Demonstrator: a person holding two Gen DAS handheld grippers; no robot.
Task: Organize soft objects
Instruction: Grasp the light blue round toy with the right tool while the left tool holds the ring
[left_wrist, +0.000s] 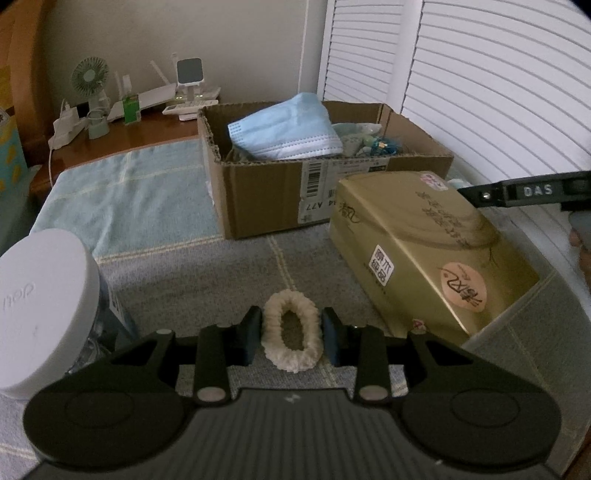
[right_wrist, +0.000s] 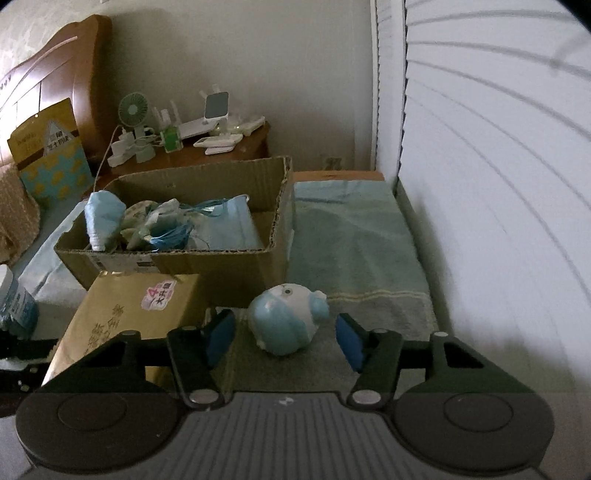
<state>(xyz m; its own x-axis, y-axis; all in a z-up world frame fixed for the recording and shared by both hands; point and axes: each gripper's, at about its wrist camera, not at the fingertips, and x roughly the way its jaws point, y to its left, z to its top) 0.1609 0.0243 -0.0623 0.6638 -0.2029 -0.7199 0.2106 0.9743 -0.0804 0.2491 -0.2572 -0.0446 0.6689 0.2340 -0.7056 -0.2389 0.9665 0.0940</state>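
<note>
The left gripper (left_wrist: 291, 339) sits lowest in its view, its blue pads (left_wrist: 252, 338) narrowed onto a cream scrunchie (left_wrist: 290, 334), one pad against each long side, so the loop stands squeezed into an oval above the grey blanket (left_wrist: 177, 273). At 9 o'clock a white-lidded jar (left_wrist: 44, 310) crowds the left finger; at 2 o'clock a gold box (left_wrist: 424, 258) lies tilted, its near corner close to the right finger. Straight up at 12 o'clock runs a bare strip of blanket to the front wall of the carton (left_wrist: 266, 192), whose top is open, with a blue mask (left_wrist: 284, 129) heaped inside.

The right gripper (right_wrist: 286, 338) stands partly open (nothing is clamped): a blue-and-white plush (right_wrist: 284, 319) lies on the blanket between the pads (right_wrist: 351, 343), with a gap showing on each side. Its jaws are narrower than full spread. The gold box presses in at 9 o'clock, the carton's corner at 11, and a white shutter door (right_wrist: 480, 184) walls off 3 o'clock. A teal towel (right_wrist: 351, 240) leaves open floor at 1 o'clock.
</note>
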